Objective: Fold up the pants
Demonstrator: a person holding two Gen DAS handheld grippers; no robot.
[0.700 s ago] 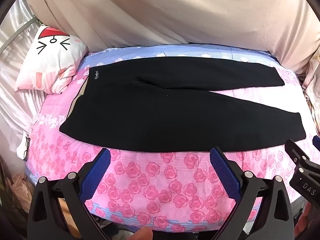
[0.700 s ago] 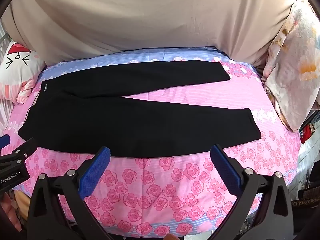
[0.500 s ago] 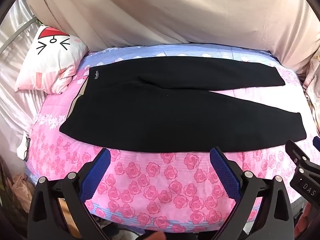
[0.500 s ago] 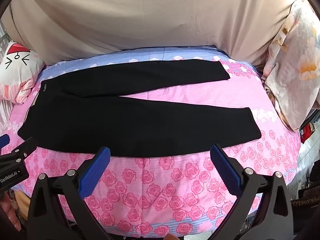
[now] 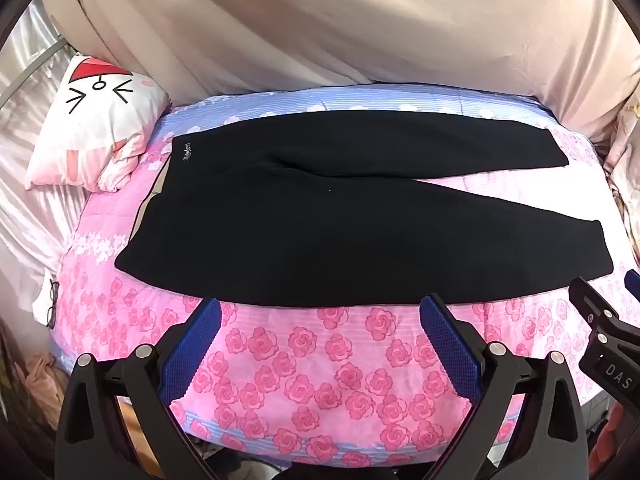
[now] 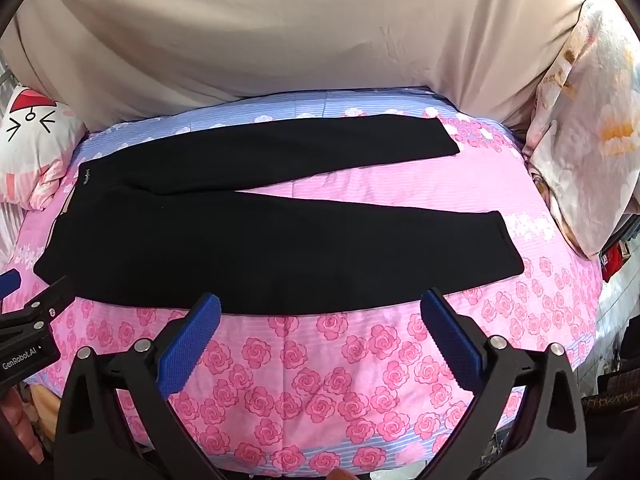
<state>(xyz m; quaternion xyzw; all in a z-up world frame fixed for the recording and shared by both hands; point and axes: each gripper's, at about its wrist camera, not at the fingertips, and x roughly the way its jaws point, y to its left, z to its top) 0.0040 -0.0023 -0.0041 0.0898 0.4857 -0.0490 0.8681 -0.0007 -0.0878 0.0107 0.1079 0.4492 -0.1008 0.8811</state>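
Both grippers poised, jaws wide and empty, over black pants laid flat on a bed.

The left gripper [image 5: 320, 316] and right gripper [image 6: 320, 314] tilt steeply down, ribbed blue pads [image 5: 192, 350] spread to their widest, gripping nothing. Just beyond them the matte black pants [image 5: 340, 216] lie smooth, waistband left, legs splayed in a narrow V, on a rose-printed pink quilt [image 5: 320, 360]. A soft cartoon-face pillow [image 5: 92, 124] sits by the waistband.

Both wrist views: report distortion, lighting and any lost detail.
Left wrist view: fisheye bows the bed into a dome inside a dark round vignette; even, soft light; the black pants lose nearly all fold detail. Right wrist view: same bowing; floral bedding at the right edge looks washed out.
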